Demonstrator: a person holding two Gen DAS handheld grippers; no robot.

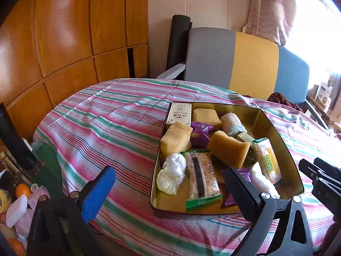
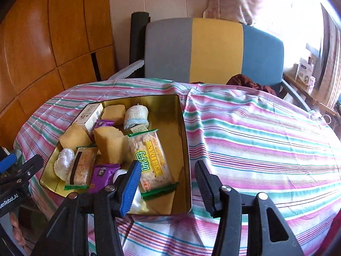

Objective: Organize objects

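Both tongs, left (image 1: 168, 189) and right (image 2: 168, 183), hang released over the snack-filled gold tin (image 2: 183, 128).

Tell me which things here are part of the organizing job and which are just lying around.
Part of the job:
- gold tin
- WEIDAN snack pack
- yellow sponges
- purple packets
- bandage roll
- small white box

Just lying around:
- striped cloth
- chair
- wooden cabinets
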